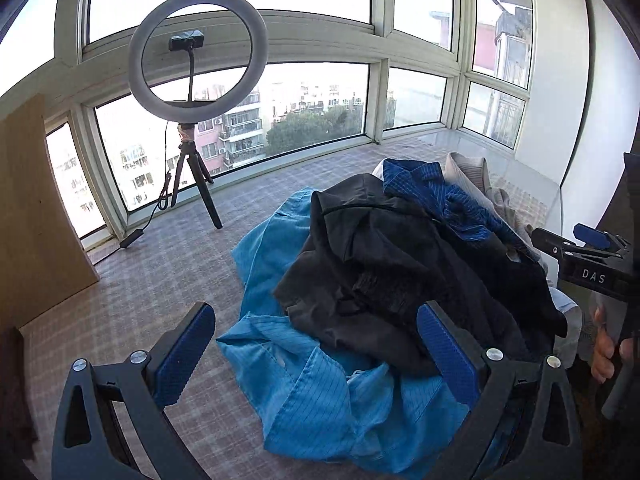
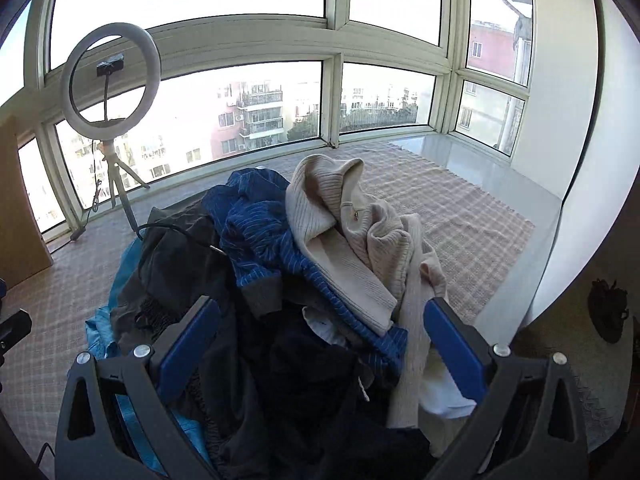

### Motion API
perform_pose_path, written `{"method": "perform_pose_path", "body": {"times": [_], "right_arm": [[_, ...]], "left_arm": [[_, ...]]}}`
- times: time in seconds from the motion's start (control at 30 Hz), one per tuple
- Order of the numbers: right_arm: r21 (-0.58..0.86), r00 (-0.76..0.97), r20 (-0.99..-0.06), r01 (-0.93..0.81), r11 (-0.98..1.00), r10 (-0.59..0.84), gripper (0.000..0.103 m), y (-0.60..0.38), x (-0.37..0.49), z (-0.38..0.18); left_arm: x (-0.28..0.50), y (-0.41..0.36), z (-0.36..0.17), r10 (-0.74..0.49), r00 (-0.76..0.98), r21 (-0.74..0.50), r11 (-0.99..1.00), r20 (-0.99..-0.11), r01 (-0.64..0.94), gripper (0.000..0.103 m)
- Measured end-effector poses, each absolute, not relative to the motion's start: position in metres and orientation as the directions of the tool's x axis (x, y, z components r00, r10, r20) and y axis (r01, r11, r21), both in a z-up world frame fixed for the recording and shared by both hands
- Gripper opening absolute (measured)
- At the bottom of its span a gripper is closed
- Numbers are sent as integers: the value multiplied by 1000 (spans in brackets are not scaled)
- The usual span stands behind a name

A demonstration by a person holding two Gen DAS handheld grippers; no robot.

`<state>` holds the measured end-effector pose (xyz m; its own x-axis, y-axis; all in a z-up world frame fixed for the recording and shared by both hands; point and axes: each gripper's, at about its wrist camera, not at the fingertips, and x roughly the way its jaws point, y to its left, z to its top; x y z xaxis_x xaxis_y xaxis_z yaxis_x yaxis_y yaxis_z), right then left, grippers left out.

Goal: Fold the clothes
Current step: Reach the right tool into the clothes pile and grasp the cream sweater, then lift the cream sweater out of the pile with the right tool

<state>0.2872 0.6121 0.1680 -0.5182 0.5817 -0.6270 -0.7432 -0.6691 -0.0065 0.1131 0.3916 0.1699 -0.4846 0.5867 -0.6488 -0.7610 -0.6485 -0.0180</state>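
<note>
I'm holding my left tongs point(image 1: 316, 354) spread wide over the light-blue garment point(image 1: 320, 392) w/ a black jacket point(image 1: 384, 272) on top. My right tongs point(image 2: 322, 354) are gaping too, empty, above the navy striped top point(image 2: 260, 232) & beige ribbed sweater point(image 2: 344, 236), all piled on the checked mat point(image 2: 460, 216).
</note>
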Motion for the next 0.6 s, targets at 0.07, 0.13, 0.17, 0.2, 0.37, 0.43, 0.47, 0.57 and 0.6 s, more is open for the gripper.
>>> {"method": "perform_pose_path", "body": {"times": [0.07,0.13,0.17,0.2,0.37,0.43,0.47,0.57,0.6], "right_arm": [[19,-516,-645,-748,-663,563,103,644,297,165],[42,-513,-678,-742,-669,526,103,676,298,159],[51,-516,-685,-738,-673,514,103,690,297,157],[50,-515,-691,-735,-676,508,103,703,293,154],[66,-482,-778,-701,-710,403,103,764,255,121],[106,-468,-821,-688,-718,327,103,785,239,97],[159,-481,-833,-681,-715,272,103,794,235,84],[396,-599,-793,-647,-652,113,56,817,243,69],[444,-623,-777,-640,-627,85,44,825,248,72]], "left_arm": [[117,406,171,593,-469,-26,-638,-654,-770,102],[120,418,171,597,-456,-36,-631,-660,-775,102],[121,422,172,595,-455,-36,-632,-663,-774,102],[121,424,173,590,-458,-31,-635,-664,-772,102],[112,418,175,535,-503,13,-676,-679,-737,102],[105,407,176,508,-525,25,-702,-683,-712,102],[101,401,176,494,-535,32,-714,-685,-699,102],[89,384,177,450,-566,52,-750,-691,-659,102],[86,378,177,435,-576,58,-761,-692,-646,102]]}}
